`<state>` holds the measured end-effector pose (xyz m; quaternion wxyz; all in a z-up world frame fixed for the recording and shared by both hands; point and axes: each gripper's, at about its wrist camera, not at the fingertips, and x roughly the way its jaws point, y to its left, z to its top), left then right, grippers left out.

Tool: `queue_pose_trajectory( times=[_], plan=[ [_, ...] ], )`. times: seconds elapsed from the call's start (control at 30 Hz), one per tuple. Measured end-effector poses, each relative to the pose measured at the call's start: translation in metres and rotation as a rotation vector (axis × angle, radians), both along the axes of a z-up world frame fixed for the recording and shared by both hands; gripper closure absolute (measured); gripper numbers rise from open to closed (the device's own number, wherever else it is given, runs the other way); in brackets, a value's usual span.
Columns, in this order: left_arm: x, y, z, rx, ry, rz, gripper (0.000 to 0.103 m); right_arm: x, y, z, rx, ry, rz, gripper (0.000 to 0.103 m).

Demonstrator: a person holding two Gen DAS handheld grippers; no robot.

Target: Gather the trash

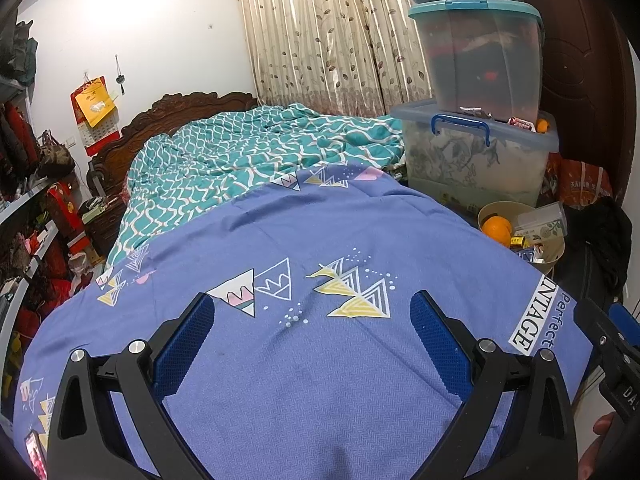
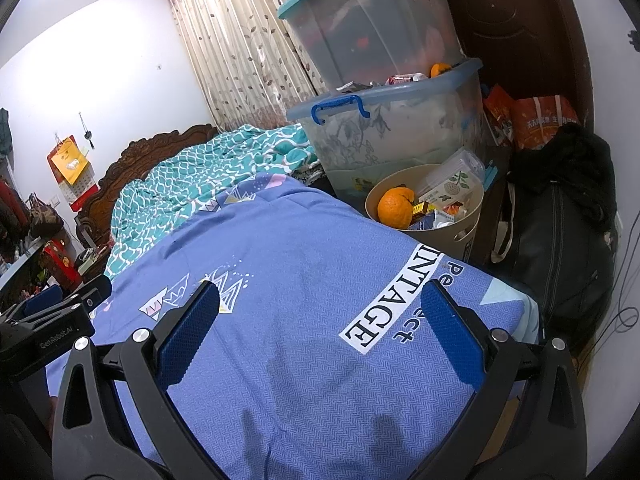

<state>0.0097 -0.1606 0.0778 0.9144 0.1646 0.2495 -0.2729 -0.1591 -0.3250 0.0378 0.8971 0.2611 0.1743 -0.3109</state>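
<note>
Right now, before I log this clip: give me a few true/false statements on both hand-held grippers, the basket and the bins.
1. Both the left hand-held gripper and the right hand-held gripper are open and hold nothing. True.
2. The beige basket is empty. False: it holds an orange and small boxes.
3. The teal-lidded bin stands on the blue-handled bin. True.
4. The blue bedsheet is plain. False: it has triangle prints and lettering.

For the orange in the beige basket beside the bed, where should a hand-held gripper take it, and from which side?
Grip the orange across its round middle, coming from above. It lies at the top of the basket, against the wall nearest the bed, with boxes crowding its other side, so only the top is free.
</note>
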Motion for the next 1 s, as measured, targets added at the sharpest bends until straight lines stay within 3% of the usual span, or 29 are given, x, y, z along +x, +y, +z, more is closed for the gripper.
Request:
queue_pose_trajectory(
  times=[0.27,1.0],
  plan=[
    [-0.003,-0.001,0.001,-0.013,0.006,-0.014,0.008,-0.01,0.006,0.0,-0.031,-0.027,-0.005,0.003],
    [-0.001,0.003,0.004,-0.03,0.024,-0.091,0.008,-0.015,0.003,0.006,-0.009,0.023,-0.04,0.003]
  ],
)
